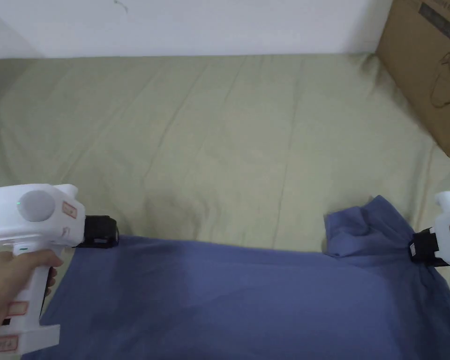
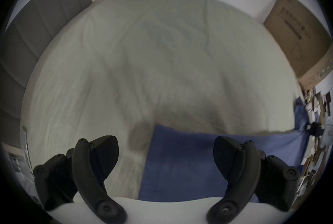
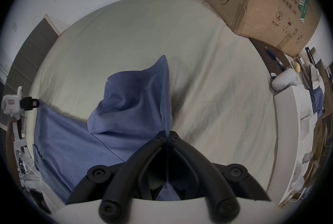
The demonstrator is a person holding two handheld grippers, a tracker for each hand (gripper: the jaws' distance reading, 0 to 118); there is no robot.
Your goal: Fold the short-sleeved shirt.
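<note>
The blue shirt (image 1: 247, 300), low in the frame on the green sheet (image 1: 210, 140), looks light and limp; the right gripper (image 3: 167, 135) pinches its sleeve, while the left gripper (image 2: 165, 159), jaws wide and empty, should clamp the hem corner.

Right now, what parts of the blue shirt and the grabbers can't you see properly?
- Shirt: its near part is cut off by the head view's bottom edge.
- Fabric inside the right gripper: hidden by its closed jaws in the right gripper view.
- Left gripper: its jaws are spread in the left gripper view; in the head view its black front hides the shirt corner, so any contact is unclear.
- Cardboard box: cut off by the head view's right edge.
</note>
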